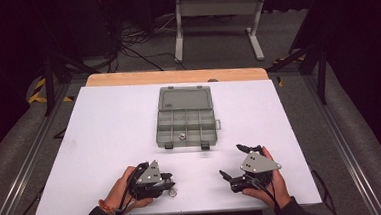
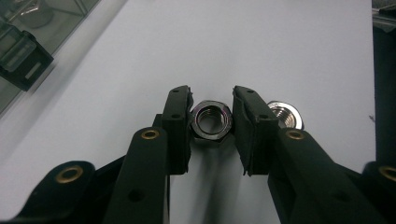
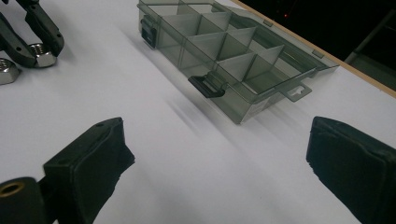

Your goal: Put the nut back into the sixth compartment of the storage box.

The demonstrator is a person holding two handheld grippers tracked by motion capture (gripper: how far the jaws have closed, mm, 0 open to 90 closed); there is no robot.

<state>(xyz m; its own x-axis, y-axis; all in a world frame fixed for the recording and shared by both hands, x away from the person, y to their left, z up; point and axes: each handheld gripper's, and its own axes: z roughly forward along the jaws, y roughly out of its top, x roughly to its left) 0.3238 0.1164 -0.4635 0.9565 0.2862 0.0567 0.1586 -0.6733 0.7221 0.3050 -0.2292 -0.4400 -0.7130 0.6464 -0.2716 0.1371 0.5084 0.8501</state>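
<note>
Currently, left gripper is clamping a hex nut; right gripper is gaping; neighbouring nut risks being nudged.

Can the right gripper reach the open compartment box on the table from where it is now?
Probably yes: the right gripper stands open, and only bare white table lies between it and the box.

Second nut on white table — open compartment box beyond.
</note>
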